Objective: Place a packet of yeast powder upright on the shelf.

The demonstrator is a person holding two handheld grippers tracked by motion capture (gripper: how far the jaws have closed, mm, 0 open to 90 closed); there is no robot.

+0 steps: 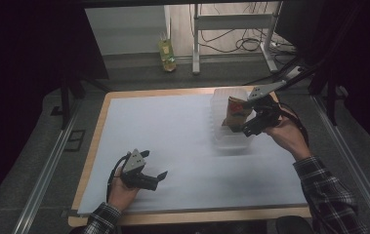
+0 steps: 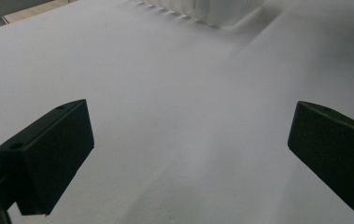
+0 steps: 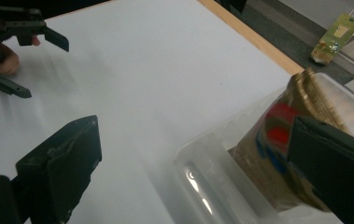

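The worktop (image 1: 182, 146) is showing pale bluish white with a light wooden edge running round it. The snack bag (image 1: 236, 113) is glowing golden brown, printed with a fine grid pattern up top and red and blue patches lower down. The plastic tub (image 1: 221, 139) around it is looking clear and frosty. Both the left hand-held gripper (image 1: 157, 176) and the right hand-held gripper (image 1: 251, 127) are showing black, each topped with a grey plate. The sleeves (image 1: 329, 190) are wearing dark plaid, and a yellow-green packet (image 1: 167, 54) is standing out on the grey floor.

free: white table sheet (image 1: 173, 141) | blocked: clear bin (image 1: 221, 139) with snack bag (image 1: 236, 113) far right
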